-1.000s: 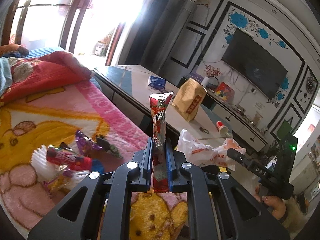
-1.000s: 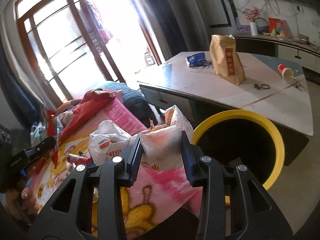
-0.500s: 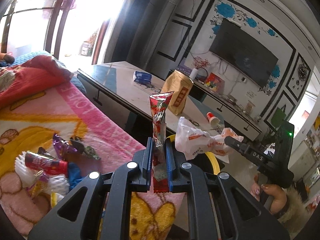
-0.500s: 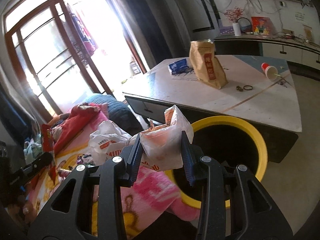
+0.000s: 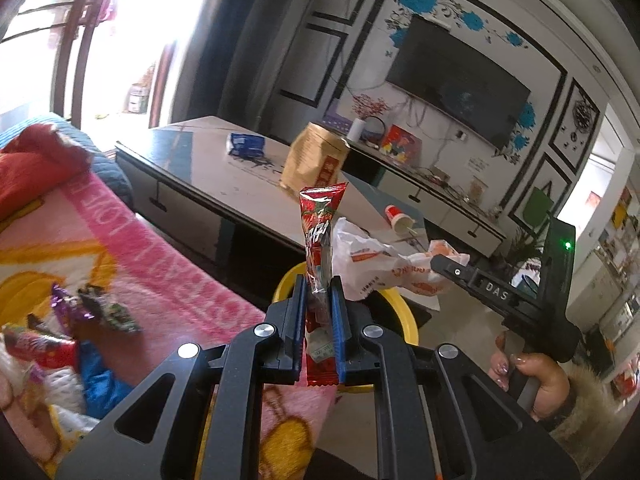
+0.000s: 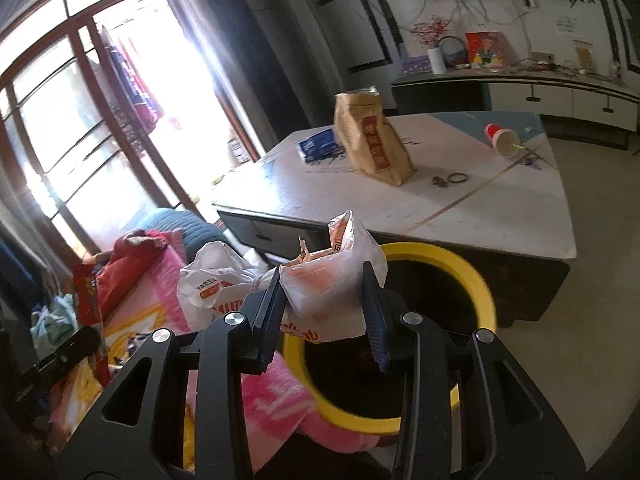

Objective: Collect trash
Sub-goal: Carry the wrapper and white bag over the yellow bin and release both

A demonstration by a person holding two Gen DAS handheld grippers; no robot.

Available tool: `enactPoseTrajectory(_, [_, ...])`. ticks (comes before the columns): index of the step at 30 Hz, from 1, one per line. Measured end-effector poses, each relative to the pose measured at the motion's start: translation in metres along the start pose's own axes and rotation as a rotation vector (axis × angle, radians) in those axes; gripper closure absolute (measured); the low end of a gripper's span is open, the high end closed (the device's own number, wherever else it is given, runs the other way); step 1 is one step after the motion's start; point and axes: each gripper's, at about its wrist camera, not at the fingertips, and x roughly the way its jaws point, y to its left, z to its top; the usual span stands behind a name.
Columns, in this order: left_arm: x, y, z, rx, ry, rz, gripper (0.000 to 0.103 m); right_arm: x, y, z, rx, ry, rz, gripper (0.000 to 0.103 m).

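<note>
Left gripper clamped narrow on red snack wrapper, wrapper upright. Right gripper pinching crumpled white plastic bag above yellow bin. More wrappers lie on pink blanket.

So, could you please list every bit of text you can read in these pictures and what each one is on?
"DAS": white letters on the right gripper.
"LOVE", partly seen: white letters on the pink blanket.
"MUT", cut off: orange letters on the white plastic bag in the right gripper.
Red wrapper in the left gripper: large characters, unreadable.
Paper bag with red label: too blurred.
Blue packet: too small.
</note>
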Motion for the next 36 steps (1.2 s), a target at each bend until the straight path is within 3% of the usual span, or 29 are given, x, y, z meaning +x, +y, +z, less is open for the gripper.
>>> enactPoseTrajectory(13, [0.058,-0.034,-0.008,0.050,0.063,-0.070,0.091,0.008,-0.039,0.006,0.032,-0.033,-0.156,0.073])
enactPoseTrajectory(36, [0.152,-0.046,-0.024,0.091,0.174,-0.068,0.091,0.035,-0.073,0.002,0.015,-0.012,-0.299,0.071])
